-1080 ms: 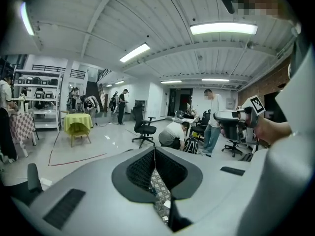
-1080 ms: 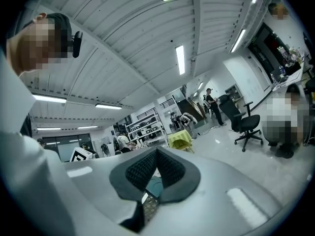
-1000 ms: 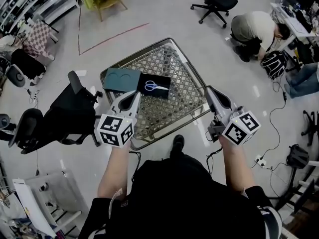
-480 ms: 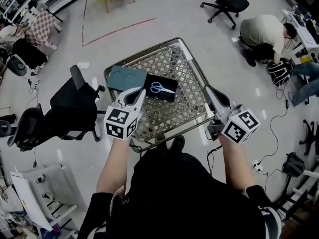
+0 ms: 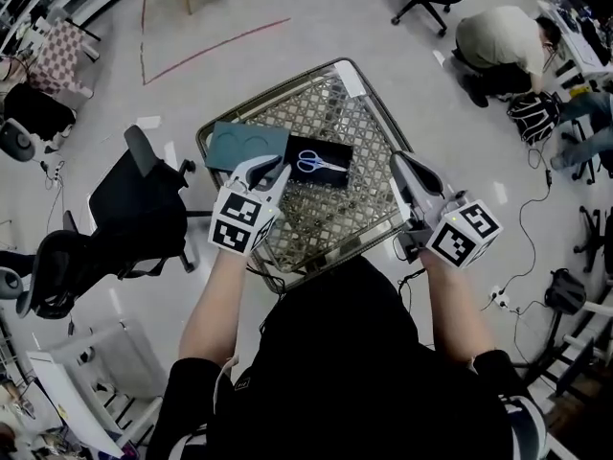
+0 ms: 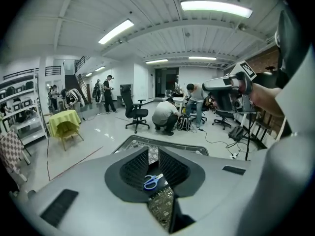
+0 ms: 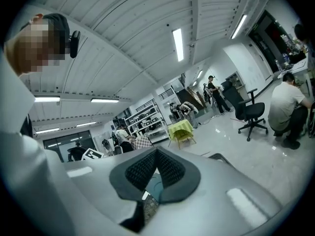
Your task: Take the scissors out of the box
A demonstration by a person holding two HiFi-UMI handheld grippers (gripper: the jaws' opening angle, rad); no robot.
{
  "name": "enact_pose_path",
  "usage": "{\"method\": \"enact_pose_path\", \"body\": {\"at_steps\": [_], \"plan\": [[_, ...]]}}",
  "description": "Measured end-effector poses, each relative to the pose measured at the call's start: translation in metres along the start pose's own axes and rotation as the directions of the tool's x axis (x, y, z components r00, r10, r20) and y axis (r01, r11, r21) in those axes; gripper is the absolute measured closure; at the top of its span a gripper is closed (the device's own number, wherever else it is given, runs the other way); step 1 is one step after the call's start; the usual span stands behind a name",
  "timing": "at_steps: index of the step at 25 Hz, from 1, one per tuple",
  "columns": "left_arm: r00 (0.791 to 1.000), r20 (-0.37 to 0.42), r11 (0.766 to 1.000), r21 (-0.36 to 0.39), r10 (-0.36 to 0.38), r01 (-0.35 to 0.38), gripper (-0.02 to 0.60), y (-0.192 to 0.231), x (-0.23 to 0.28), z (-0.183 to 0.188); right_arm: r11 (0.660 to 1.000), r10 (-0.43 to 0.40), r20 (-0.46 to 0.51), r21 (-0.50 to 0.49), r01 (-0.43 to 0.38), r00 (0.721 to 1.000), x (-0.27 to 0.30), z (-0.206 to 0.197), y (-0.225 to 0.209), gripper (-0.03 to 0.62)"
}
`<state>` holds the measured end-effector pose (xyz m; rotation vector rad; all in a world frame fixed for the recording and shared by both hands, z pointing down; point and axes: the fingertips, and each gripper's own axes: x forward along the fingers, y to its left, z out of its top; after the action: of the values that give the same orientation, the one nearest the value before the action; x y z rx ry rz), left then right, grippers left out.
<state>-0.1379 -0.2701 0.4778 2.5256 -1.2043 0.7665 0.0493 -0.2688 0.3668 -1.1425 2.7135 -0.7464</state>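
Scissors with blue handles (image 5: pixel 321 162) lie inside the open black box (image 5: pixel 303 174) on the metal mesh table (image 5: pixel 337 111). My left tongs (image 5: pixel 271 168) hover just beside it, spread apart. My right tongs (image 5: pixel 402 166) are pressed together, empty. Lifting them out is what's left.

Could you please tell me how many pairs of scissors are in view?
1: blue-handled scissors lying in the black box on the mesh table, ahead of the left tool. None seems hidden.

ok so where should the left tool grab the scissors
Probably across the closed blades just past the pivot, coming straight down from above. The scissors lie flat in the open black box, handles toward the left tool, and the blades are the narrowest part.
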Motion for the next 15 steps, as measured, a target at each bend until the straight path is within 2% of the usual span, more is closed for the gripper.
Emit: {"method": "enact_pose_path", "body": {"at_steps": [5, 9, 12, 15], "plan": [[0.996, -0.074, 0.996, 0.074, -0.051, 0.057, 0.508, 0.002, 0.031, -0.015, 0.999, -0.019, -0.029, 0.029, 0.02, 0.999, 0.009, -0.015, -0.018, 0.583], [0.981, -0.162, 0.987, 0.11, -0.102, 0.121, 0.5, 0.001, 0.06, -0.033, 0.999, -0.013, -0.049, 0.045, 0.015, 0.999, 0.018, -0.023, -0.038, 0.583], [0.966, -0.226, 0.974, 0.158, -0.122, 0.16, 0.495, 0.001, 0.083, -0.045, 0.997, -0.009, -0.082, 0.076, 0.015, 0.997, 0.026, -0.037, -0.056, 0.583], [0.94, -0.309, 0.954, 0.208, -0.146, 0.217, 0.49, 0.001, 0.104, -0.065, 0.995, -0.008, -0.11, 0.102, 0.019, 0.994, 0.036, -0.052, -0.072, 0.583]]}}
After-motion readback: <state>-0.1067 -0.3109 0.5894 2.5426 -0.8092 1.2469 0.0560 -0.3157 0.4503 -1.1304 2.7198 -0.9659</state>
